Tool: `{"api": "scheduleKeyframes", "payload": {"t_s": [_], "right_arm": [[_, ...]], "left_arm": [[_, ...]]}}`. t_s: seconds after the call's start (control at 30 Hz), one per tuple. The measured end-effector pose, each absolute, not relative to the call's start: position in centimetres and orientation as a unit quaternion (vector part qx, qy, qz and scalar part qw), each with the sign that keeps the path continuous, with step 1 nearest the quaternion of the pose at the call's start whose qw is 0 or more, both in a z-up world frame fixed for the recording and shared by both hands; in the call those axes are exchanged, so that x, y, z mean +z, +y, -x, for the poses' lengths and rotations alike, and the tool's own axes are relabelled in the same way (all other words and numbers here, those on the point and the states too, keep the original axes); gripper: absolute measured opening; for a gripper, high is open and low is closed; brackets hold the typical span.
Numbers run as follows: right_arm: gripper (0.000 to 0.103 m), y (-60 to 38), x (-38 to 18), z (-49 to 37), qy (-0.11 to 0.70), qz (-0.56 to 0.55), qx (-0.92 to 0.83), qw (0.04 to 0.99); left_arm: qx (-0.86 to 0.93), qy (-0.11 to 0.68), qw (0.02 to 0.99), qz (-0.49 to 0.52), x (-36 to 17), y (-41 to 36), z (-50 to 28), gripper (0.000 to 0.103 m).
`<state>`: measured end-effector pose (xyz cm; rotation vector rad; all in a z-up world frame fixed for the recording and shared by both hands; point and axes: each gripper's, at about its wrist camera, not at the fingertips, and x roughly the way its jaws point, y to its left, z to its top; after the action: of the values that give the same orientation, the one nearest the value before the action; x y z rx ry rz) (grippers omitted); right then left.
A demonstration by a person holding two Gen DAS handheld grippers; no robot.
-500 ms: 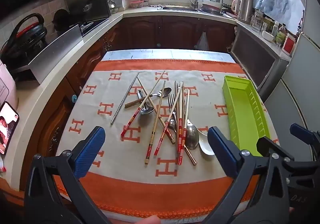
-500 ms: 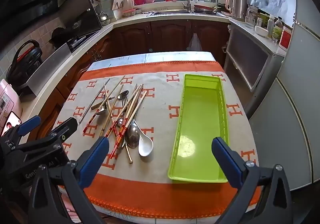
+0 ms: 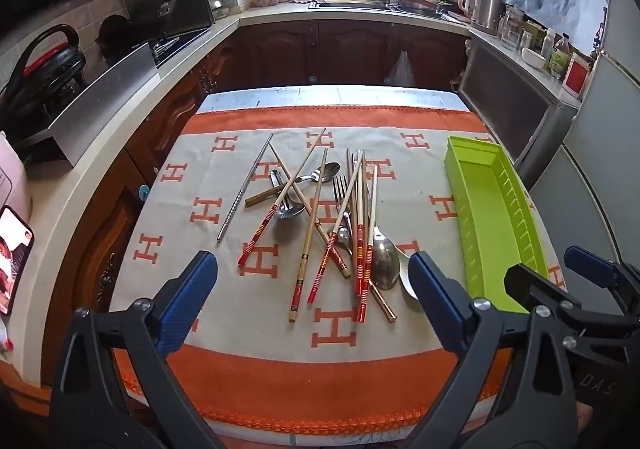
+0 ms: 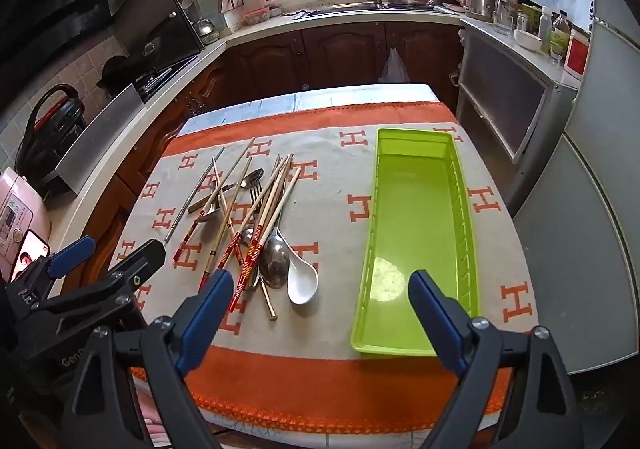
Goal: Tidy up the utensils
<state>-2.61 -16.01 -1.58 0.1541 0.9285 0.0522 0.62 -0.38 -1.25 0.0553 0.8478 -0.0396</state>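
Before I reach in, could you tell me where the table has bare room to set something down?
The green tray holds nothing. Bare cloth runs between the tray and the white spoon, and along the near orange border before both open grippers. The utensil pile left of centre is crowded, chopsticks crossing spoons and a fork.

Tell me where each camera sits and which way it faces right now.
Left wrist: on the left tongs, open, facing the utensil pile; right tongs at its right edge.
Right wrist: on the right tongs, open, facing the empty green tray; left tongs at its left edge.
Shared: pile, tray, orange tablecloth.
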Motion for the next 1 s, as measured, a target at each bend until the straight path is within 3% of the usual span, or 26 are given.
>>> {"api": "scheduleKeyframes", "payload": {"t_s": [1.0], "right_arm": [[0.087,-15.81,-2.1,2.65,0.453,-0.076,0.023,0.888]], "left_arm": [[-0.02,0.421,0.907,-0.018,-1.76,0.06,-0.84,0.094]]}}
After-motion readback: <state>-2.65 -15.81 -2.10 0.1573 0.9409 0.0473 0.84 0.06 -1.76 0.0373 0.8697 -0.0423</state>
